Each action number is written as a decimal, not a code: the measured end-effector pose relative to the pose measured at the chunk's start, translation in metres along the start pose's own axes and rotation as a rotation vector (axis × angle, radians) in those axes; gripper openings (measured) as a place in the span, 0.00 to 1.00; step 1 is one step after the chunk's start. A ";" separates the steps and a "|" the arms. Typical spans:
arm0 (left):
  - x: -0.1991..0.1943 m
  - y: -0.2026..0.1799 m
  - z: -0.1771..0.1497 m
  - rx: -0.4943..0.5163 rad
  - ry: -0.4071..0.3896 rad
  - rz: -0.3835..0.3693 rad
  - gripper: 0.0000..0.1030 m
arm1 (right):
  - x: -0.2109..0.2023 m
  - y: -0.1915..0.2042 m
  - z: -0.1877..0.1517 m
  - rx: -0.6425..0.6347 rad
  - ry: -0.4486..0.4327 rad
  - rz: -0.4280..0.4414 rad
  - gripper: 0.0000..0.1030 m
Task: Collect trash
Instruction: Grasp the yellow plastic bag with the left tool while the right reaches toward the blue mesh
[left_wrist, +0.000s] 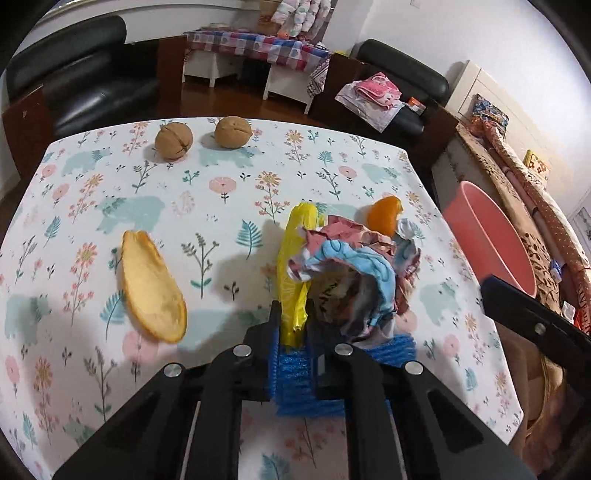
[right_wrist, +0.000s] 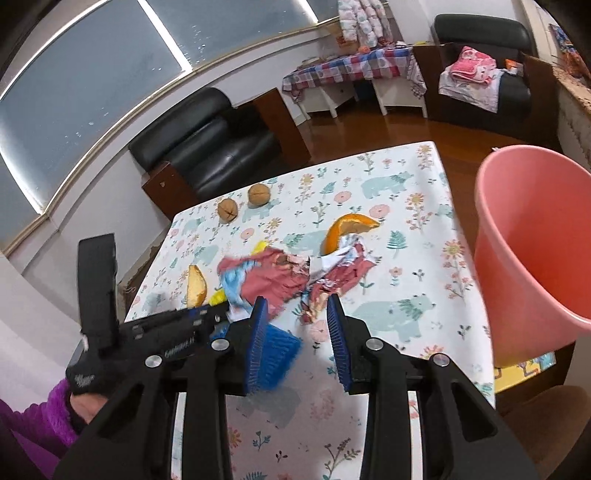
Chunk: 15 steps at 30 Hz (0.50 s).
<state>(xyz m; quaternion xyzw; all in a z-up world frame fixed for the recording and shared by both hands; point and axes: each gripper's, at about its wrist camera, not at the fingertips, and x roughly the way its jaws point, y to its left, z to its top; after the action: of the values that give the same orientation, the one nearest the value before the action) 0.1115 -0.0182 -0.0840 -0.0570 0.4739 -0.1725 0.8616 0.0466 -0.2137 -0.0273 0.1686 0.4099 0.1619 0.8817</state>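
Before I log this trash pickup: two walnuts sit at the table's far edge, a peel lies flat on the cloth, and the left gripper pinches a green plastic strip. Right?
Not quite: the plastic strip in the left gripper is yellow, not green, as the left wrist view shows. The two walnuts and the flat peel are as you say.

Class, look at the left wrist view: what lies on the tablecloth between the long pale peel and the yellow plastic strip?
Nothing: between the long pale peel and the yellow plastic strip only bare floral tablecloth shows, clearest in the left wrist view.
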 end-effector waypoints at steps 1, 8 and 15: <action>-0.004 0.000 -0.001 -0.006 -0.007 0.002 0.10 | 0.004 0.003 0.001 -0.009 0.008 0.012 0.33; -0.023 0.018 0.002 -0.067 -0.040 0.024 0.10 | 0.024 0.025 0.005 -0.026 0.076 0.097 0.33; -0.020 -0.001 -0.017 -0.062 0.012 -0.085 0.10 | 0.026 0.039 0.002 -0.046 0.087 0.070 0.43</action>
<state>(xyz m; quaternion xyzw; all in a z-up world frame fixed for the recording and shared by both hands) 0.0874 -0.0112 -0.0769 -0.1029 0.4813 -0.1947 0.8485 0.0579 -0.1683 -0.0267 0.1555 0.4381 0.2091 0.8603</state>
